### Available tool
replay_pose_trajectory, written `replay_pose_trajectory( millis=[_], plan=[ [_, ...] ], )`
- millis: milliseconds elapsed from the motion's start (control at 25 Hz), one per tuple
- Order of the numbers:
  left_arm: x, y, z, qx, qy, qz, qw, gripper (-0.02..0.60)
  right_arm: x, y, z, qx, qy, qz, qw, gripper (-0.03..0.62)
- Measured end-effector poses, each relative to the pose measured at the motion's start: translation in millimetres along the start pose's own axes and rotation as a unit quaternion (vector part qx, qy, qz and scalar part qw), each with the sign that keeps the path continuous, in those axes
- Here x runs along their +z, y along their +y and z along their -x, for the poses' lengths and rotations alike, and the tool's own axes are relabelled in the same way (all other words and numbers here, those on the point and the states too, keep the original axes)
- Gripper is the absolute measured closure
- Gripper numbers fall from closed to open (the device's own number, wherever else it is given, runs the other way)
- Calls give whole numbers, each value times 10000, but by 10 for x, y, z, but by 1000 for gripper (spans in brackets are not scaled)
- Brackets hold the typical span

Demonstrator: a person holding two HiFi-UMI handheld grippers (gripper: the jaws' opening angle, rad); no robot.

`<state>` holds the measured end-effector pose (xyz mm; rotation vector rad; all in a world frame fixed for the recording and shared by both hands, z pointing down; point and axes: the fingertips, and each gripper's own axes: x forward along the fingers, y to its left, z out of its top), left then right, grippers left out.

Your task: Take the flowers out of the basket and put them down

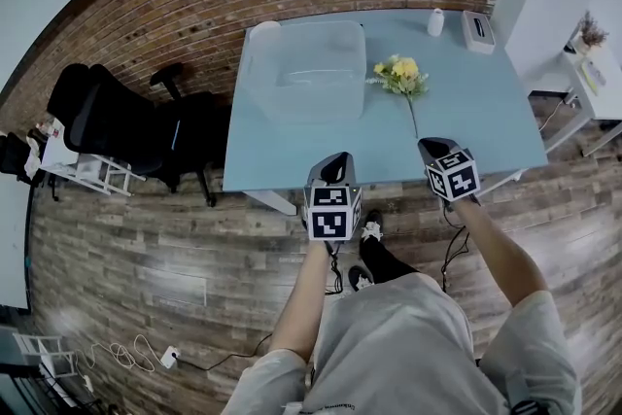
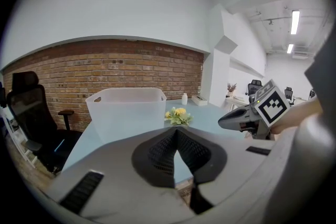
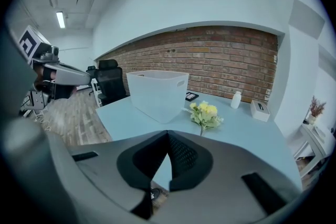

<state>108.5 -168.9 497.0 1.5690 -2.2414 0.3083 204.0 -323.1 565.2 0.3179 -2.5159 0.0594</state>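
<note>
Holding the left tool (image 1: 335,162) and right tool (image 1: 433,147) closed and empty, we hover by the bench (image 1: 476,117). The flowers (image 1: 400,73) lie right of the basket (image 1: 292,102).

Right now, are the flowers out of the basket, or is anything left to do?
Looks done: the bunch of yellow flowers with green leaves lies on the light blue table beside the translucent white plastic basket, which looks empty. Nothing is in hand: the left gripper and right gripper are shut and empty near the table's front edge. Nothing visibly left.
</note>
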Motion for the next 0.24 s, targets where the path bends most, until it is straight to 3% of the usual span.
replay_pose_trajectory(
  millis=[240],
  plan=[
    [-38, 65, -20, 29, -2, 154, 9999, 560, -18, -71, -44, -33, 23, -23, 10000, 602]
  ],
)
